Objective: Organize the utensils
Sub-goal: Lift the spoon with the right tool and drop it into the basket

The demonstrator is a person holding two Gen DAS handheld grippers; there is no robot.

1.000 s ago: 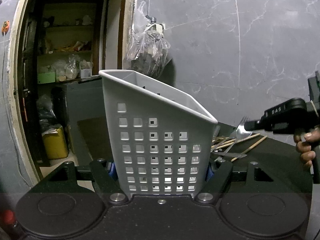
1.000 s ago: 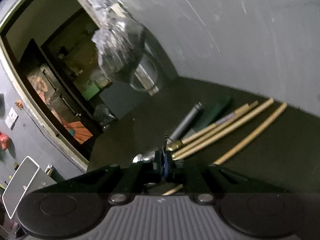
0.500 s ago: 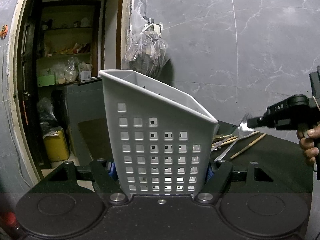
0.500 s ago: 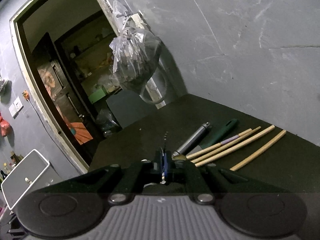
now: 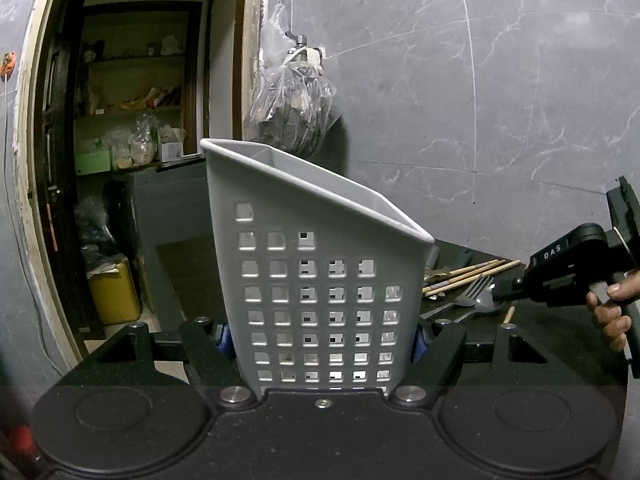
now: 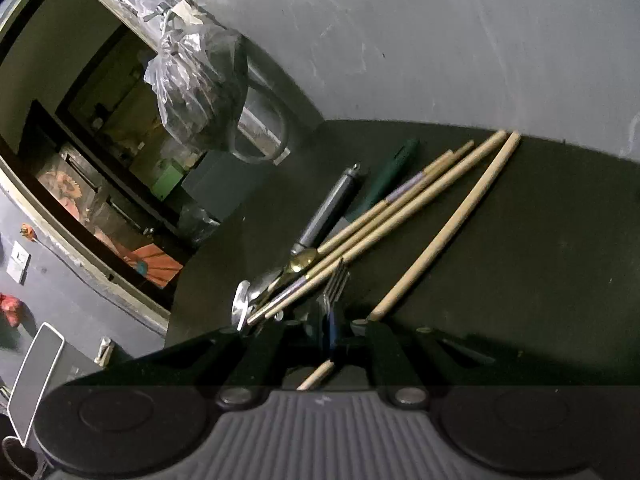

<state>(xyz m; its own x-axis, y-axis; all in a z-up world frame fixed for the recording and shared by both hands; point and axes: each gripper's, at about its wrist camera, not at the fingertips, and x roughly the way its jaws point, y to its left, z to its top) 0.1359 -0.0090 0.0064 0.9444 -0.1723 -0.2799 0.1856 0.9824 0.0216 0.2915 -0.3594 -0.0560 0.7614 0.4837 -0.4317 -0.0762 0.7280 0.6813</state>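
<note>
While the left gripper (image 5: 322, 340) clamps the gray basket (image 5: 316, 264) upright, open dark desk (image 5: 560, 332) lies rightward below a gray wall. From the right wrist, fingers (image 6: 326, 330) pinch a fork (image 6: 335, 284) beside wooden sticks (image 6: 416, 204) near the wall.

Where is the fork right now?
The fork is low at the right of the left wrist view, pinched in the right gripper just over the wooden sticks, beside the grey basket.
</note>
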